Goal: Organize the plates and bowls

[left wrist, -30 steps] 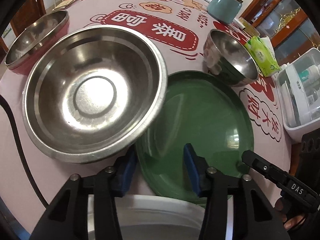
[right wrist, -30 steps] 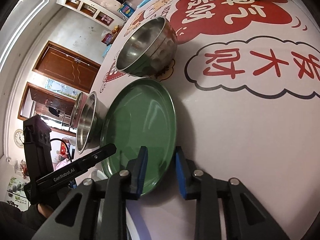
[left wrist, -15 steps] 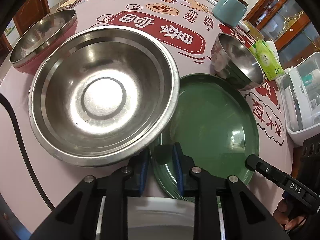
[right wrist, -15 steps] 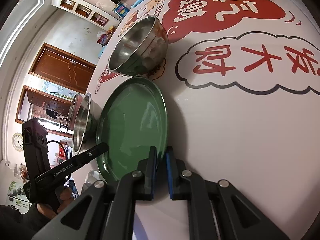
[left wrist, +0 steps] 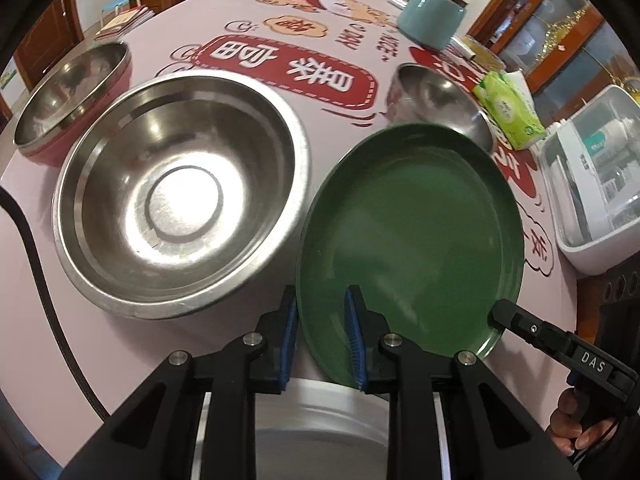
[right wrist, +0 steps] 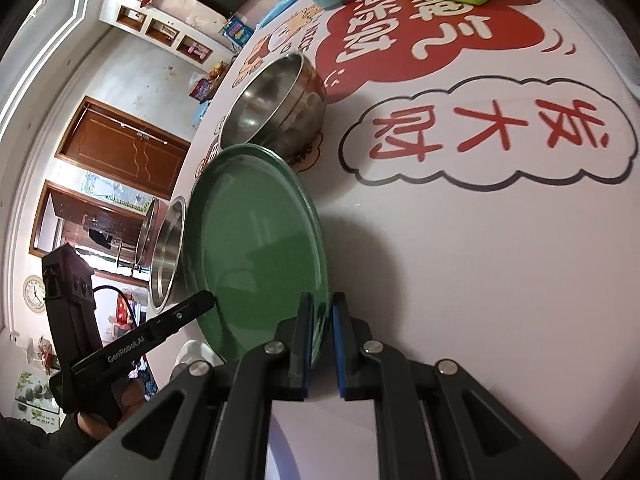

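A green plate (left wrist: pixel 412 240) is held tilted above the pink tablecloth, its far edge covering part of the small steel bowl (left wrist: pixel 428 96). My left gripper (left wrist: pixel 320 300) is shut on the plate's near left rim. My right gripper (right wrist: pixel 322 304) is shut on the opposite rim of the green plate (right wrist: pixel 256 248); one of its fingers (left wrist: pixel 532 330) shows at the plate's right edge. A large steel bowl (left wrist: pixel 180 196) sits just left of the plate. A pink-sided steel bowl (left wrist: pixel 72 92) stands at the far left. The small steel bowl (right wrist: pixel 272 108) lies beyond the plate.
A teal cup (left wrist: pixel 432 16) and a green tissue pack (left wrist: pixel 508 116) stand at the far right. A white storage box (left wrist: pixel 600 200) sits at the right edge. A pale plate (left wrist: pixel 320 424) lies under my left gripper. A hand (left wrist: pixel 576 424) holds the right gripper.
Both grippers closed onto the green plate's rim. The plate came out from under the large bowl's edge and now stands lifted and tilted.
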`<state>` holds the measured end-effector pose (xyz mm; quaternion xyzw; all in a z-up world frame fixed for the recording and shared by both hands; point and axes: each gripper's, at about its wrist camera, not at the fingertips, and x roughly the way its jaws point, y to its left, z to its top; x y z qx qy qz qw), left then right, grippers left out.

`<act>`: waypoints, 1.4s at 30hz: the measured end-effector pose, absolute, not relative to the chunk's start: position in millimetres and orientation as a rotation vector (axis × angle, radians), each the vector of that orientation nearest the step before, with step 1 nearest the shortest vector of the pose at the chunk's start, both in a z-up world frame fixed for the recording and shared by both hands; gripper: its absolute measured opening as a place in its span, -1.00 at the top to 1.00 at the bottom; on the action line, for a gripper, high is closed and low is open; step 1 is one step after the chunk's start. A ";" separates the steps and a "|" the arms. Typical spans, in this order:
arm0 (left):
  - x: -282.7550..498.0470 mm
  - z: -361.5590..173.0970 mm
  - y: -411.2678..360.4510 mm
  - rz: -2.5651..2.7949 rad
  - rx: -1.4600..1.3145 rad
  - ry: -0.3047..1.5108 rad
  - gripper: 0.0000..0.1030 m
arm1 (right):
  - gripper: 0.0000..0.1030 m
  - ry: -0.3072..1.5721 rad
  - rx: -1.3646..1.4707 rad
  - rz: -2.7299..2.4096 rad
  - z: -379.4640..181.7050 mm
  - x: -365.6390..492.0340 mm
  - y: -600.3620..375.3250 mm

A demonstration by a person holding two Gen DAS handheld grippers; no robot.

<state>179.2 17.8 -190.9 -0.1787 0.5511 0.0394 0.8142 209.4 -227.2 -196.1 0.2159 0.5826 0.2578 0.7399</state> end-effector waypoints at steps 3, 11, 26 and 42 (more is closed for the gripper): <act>180.3 -184.8 10.4 0.059 -0.355 1.165 0.58 | 0.83 1.259 0.475 0.547 -190.8 206.4 -233.2; 181.6 -164.0 -9.6 -0.016 -0.297 1.124 0.58 | 0.80 1.207 0.523 0.496 -174.8 193.7 -254.2; 143.8 -120.4 -33.4 -0.086 -0.225 1.030 0.58 | 0.80 1.073 0.551 0.477 -134.6 152.6 -275.2; 61.4 -79.6 -43.5 -0.031 -0.210 0.927 0.58 | 0.80 0.998 0.525 0.569 -108.0 92.3 -282.9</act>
